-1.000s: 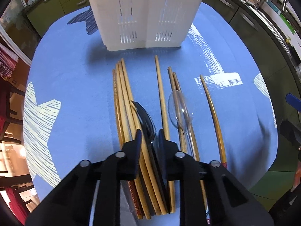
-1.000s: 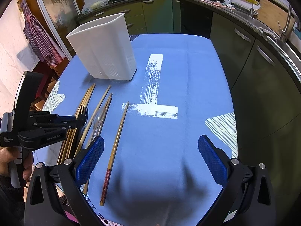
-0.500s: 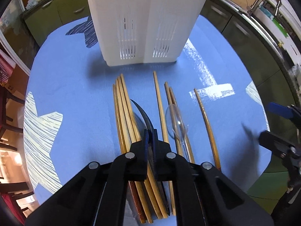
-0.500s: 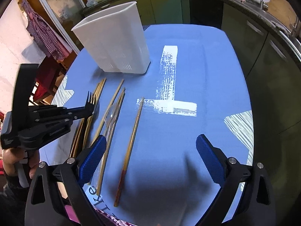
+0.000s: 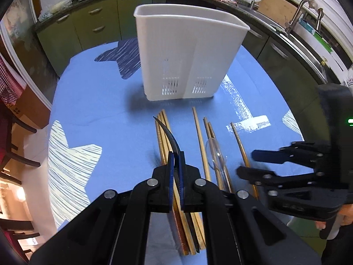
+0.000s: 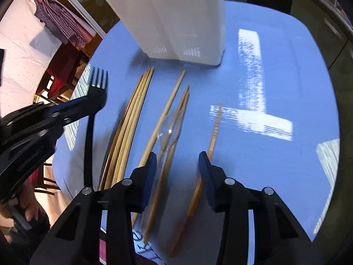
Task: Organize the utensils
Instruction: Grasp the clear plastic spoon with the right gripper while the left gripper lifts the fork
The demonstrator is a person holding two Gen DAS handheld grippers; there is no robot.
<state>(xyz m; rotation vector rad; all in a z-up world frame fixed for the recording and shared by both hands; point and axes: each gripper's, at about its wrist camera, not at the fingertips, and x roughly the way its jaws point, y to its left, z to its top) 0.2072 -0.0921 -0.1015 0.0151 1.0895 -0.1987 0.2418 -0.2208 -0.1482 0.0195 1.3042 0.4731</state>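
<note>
My left gripper (image 5: 175, 165) is shut on a black plastic fork (image 5: 168, 134) and holds it above the blue tablecloth; the fork (image 6: 92, 101) hangs with tines up in the right wrist view. The white utensil holder (image 5: 187, 59) stands upright behind it. Several wooden chopsticks (image 5: 200, 139) and a clear plastic spoon (image 5: 215, 156) lie on the cloth. My right gripper (image 6: 176, 165) is open, low over the clear spoon (image 6: 168, 130) and a chopstick (image 6: 215, 128); it also shows in the left wrist view (image 5: 260, 163).
The table (image 5: 92, 92) is covered by a blue cloth with white star prints. Green kitchen cabinets (image 5: 92, 24) and a counter with a sink (image 5: 308, 22) ring the far side. Chairs (image 5: 13, 150) stand at the left.
My left gripper has shut on the black fork and lifted it off the chopsticks. My right gripper has narrowed, moved left and dropped low over the clear spoon.
</note>
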